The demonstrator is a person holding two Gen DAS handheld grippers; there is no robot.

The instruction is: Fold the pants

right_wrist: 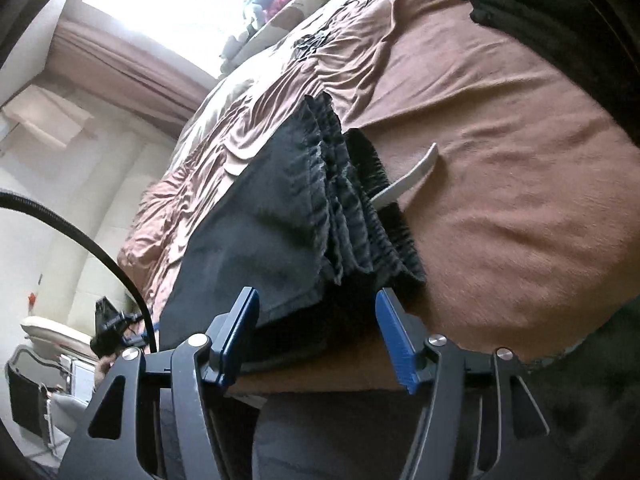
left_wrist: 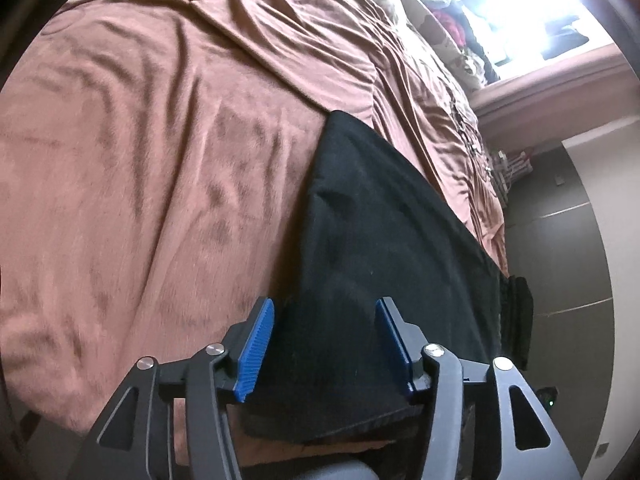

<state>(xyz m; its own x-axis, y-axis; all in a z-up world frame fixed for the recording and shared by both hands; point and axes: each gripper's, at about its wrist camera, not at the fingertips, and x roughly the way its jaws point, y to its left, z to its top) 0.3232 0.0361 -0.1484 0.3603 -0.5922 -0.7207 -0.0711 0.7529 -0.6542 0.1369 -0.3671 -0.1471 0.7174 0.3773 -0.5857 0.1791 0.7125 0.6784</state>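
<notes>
The black pants [left_wrist: 384, 216] lie folded in a long strip on the brown bedspread [left_wrist: 160, 160], along the bed's near edge. My left gripper [left_wrist: 325, 302] stands open over one end of them, and its blue pads [left_wrist: 256, 344] are clear of the cloth. In the right wrist view the other end shows, with the gathered elastic waistband [right_wrist: 344, 208] in stacked layers and a white drawstring [right_wrist: 408, 178] sticking out. My right gripper [right_wrist: 317, 292] is open there too, with a corner of the pants [right_wrist: 248, 248] in the gap and no pad pressing on it.
Pillows and a heap of clothes [left_wrist: 452, 28] lie at the head of the bed under a bright window. Another dark garment [right_wrist: 560, 20] rests on the bedspread at the far right. A black cable [right_wrist: 100, 248] arcs beside the bed, above floor clutter [right_wrist: 48, 380].
</notes>
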